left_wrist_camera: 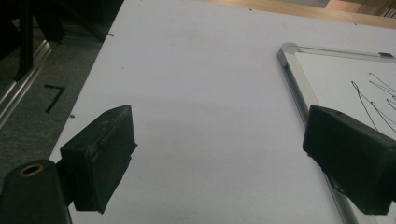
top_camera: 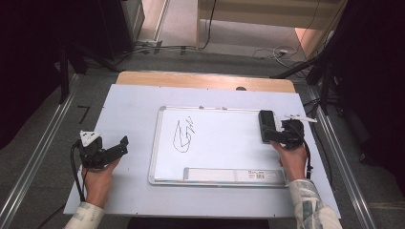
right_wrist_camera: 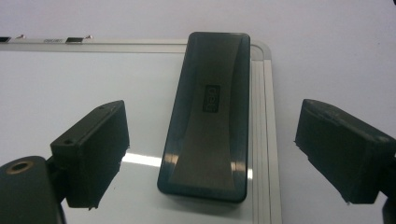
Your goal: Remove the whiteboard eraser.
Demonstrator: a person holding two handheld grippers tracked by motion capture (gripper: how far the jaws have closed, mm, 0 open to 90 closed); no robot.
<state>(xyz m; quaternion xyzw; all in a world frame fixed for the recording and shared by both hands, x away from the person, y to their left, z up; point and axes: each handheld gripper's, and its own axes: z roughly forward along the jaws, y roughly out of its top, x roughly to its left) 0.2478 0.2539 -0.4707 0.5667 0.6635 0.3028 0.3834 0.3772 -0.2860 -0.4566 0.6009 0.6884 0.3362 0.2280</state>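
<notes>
A whiteboard [top_camera: 219, 143] with a silver frame lies flat in the middle of the table, a black scribble [top_camera: 182, 136] drawn on its left half. A black eraser [top_camera: 266, 126] rests on the board's top right corner, and in the right gripper view the eraser [right_wrist_camera: 209, 112] lies partly over the frame [right_wrist_camera: 261, 140]. My right gripper [top_camera: 271, 136] is open, its jaws on either side of the eraser's near end and apart from it. My left gripper [top_camera: 122, 147] is open over the bare mat, left of the board, and holds nothing; the board's corner [left_wrist_camera: 289, 51] sits ahead of its right jaw.
A white mat [top_camera: 129, 109] covers the wooden table [top_camera: 205, 80]. A long label strip [top_camera: 234, 175] lies along the board's near edge. A small white item [top_camera: 301, 117] lies just right of the board. Metal rails [top_camera: 38, 157] and dark stands flank the table.
</notes>
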